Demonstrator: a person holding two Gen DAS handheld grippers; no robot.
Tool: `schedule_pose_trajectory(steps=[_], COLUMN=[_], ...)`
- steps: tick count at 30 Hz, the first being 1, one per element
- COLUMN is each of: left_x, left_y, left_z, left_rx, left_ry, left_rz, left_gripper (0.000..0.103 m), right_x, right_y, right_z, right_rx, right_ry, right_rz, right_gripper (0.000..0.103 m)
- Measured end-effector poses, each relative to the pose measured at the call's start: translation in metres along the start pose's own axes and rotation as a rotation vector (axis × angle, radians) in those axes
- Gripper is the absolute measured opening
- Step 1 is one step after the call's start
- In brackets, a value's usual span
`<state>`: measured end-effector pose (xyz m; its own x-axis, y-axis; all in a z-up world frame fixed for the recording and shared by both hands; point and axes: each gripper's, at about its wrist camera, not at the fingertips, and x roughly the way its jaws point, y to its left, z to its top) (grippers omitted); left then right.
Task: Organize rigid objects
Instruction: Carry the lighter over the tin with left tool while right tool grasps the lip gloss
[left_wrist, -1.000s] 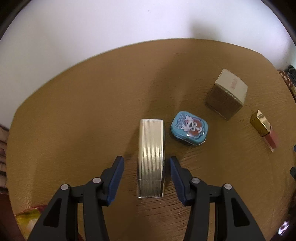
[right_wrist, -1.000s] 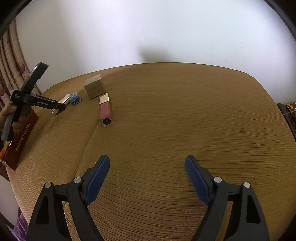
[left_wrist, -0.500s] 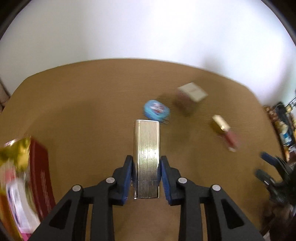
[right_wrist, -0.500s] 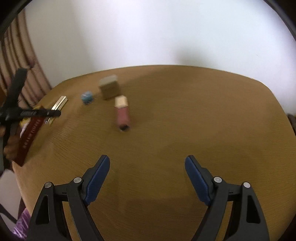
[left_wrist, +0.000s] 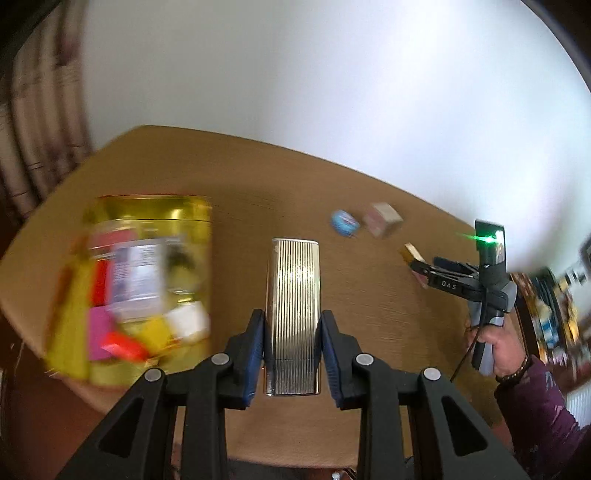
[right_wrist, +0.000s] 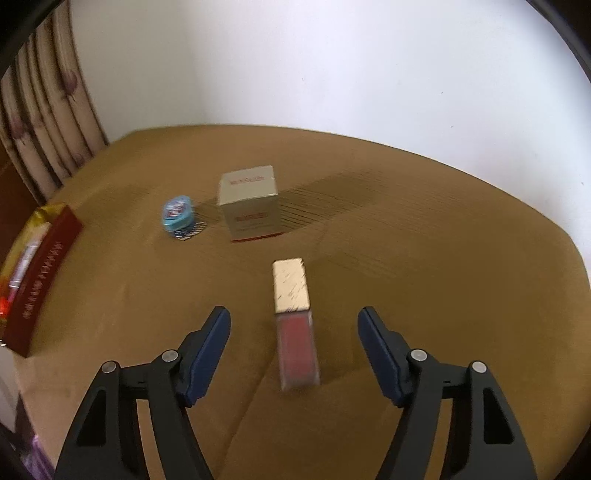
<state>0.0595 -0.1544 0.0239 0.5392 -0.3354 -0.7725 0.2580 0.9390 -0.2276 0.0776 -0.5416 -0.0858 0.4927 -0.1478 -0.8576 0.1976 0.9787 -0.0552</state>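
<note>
My left gripper (left_wrist: 293, 349) is shut on a ribbed silver case (left_wrist: 294, 306) and holds it above the brown table, next to a gold-lined red box (left_wrist: 140, 280) of mixed items at the left. My right gripper (right_wrist: 293, 354) is open, its jaws on either side of a pink lip-gloss tube with a gold cap (right_wrist: 293, 321) lying on the table. Beyond it stand a cream cube box (right_wrist: 251, 206) and a small blue tin (right_wrist: 177, 214). The right gripper also shows in the left wrist view (left_wrist: 424, 266).
The red box (right_wrist: 40, 273) sits at the table's left edge in the right wrist view. A curtain (right_wrist: 44, 122) hangs behind the left corner. A white wall runs behind the table. The blue tin (left_wrist: 344, 221) and cube box (left_wrist: 382, 218) show blurred in the left wrist view.
My left gripper closed on the silver case, lifted it and swung left toward the red box. My right gripper moved forward and left until the lip-gloss tube lay between its open jaws.
</note>
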Motion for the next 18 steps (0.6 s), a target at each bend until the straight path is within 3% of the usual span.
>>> schedule_pose_trajectory(steps=[1, 2, 3, 4, 6, 11, 18], left_x=[-0.010, -0.021, -0.031, -0.043, -0.060, -0.071, -0.031], left_y=[0.010, 0.020, 0.032, 0.044, 0.069, 0.120, 0.142], left_z=[-0.002, -0.003, -0.005, -0.007, -0.014, -0.019, 0.000], left_rx=[-0.014, -0.028, -0.044, -0.057, -0.088, -0.142, -0.092], left_ry=[-0.013, -0.028, -0.042, -0.047, -0.052, -0.037, 0.016], left_rz=[0.025, 0.054, 0.084, 0.112, 0.174, 0.274, 0.284], left_gripper=[0.030, 0.030, 0.030, 0.030, 0.030, 0.030, 0.030], right_x=[0.006, 0.011, 0.016, 0.020, 0.022, 0.021, -0.012], right_y=[0.000, -0.001, -0.002, -0.003, 0.000, 0.007, 0.008], right_z=[0.002, 0.005, 0.007, 0.008, 0.011, 0.013, 0.006], right_rx=[-0.004, -0.004, 0.001, 0.003, -0.027, -0.048, 0.031], right_ry=[0.015, 0.034, 0.053, 0.070, 0.072, 0.087, 0.058], right_rz=[-0.010, -0.018, -0.017, -0.015, -0.035, -0.050, 0.041], right_gripper=[0.068, 0.061, 0.047, 0.043, 0.018, 0.018, 0.018])
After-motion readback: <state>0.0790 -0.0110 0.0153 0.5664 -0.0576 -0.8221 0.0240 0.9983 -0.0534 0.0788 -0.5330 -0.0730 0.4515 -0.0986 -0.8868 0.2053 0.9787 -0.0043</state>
